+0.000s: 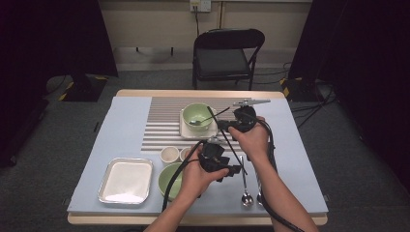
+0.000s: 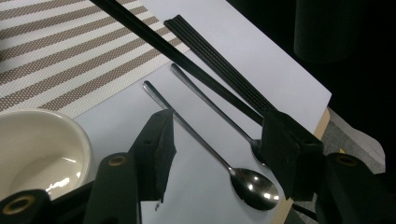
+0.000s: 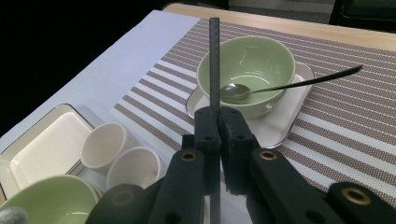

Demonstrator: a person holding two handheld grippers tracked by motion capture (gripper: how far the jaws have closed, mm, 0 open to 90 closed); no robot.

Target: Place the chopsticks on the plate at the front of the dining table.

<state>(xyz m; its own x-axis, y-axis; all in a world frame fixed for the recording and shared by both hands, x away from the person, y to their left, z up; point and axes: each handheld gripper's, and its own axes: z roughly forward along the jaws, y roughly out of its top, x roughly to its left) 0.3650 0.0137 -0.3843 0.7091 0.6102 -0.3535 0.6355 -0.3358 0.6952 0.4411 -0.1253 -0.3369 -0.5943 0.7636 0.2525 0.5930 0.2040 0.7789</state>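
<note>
While the right gripper (image 3: 219, 128) pinches a black chopstick (image 3: 214, 60), the left gripper (image 2: 217, 144) hangs with jaws spread above two spoons (image 2: 252, 186); no writing is readable.

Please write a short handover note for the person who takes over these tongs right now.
Right tongs: shut on one black chopstick, held upright.
Left tongs: open, over two spoons on the blue mat, gripping nothing.
A spoon already lies in the green bowl on its plate.
More chopsticks lie beside the spoons.
Left, probably: place the chopstick, then the remaining cutlery.
</note>
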